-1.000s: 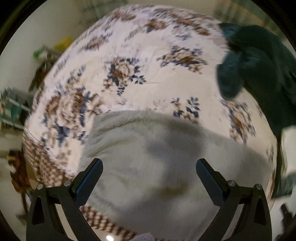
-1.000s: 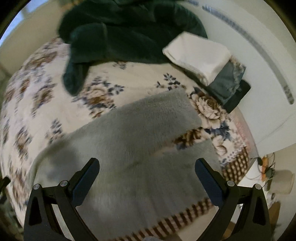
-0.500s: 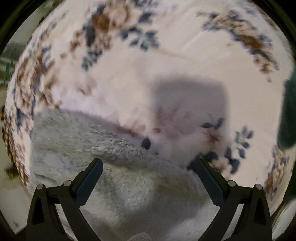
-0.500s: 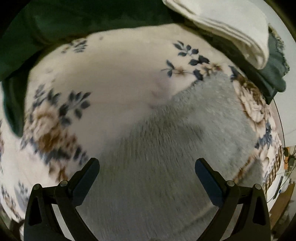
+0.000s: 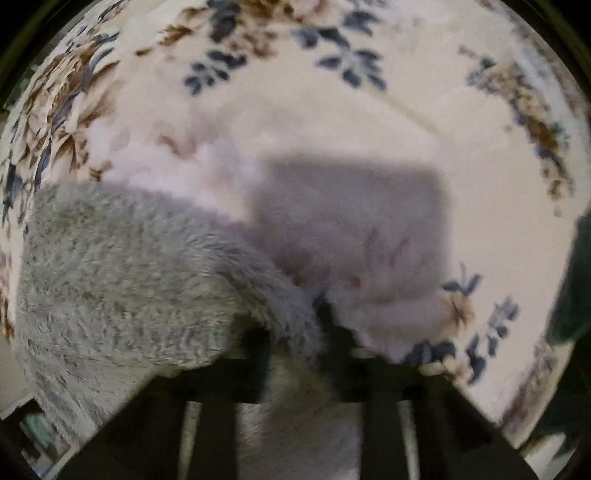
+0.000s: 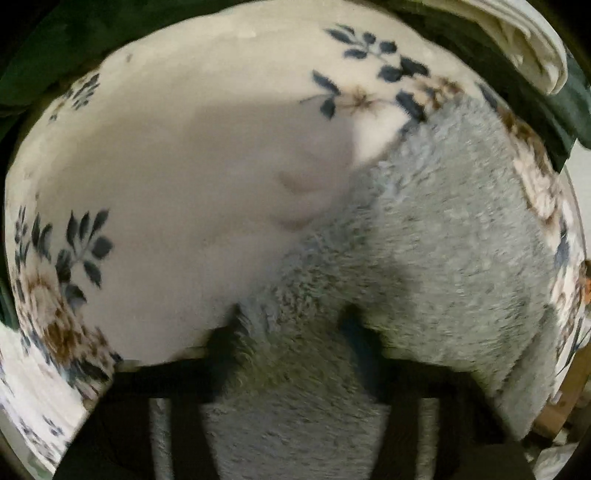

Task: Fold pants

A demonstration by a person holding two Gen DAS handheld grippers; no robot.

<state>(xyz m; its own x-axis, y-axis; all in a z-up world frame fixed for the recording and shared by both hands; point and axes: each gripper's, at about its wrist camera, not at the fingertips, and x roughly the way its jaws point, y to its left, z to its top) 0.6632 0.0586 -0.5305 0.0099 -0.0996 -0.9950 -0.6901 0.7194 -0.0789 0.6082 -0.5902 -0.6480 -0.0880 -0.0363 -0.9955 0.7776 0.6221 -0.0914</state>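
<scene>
Both hand-held grippers have dropped onto the bed (image 5: 369,122); jaws just closing, the left hand-held gripper (image 5: 295,332) and right hand-held gripper (image 6: 291,332) each pinch the grey fleece pants (image 6: 443,221) edge. Blur hides fingertips; a dark green garment (image 6: 74,29) is cut off.

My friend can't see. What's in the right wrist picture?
The right hand-held gripper pinches the edge of fluffy grey pants, its jaws having just closed on the fabric. The pants lie on a cream flowered blanket.
</scene>
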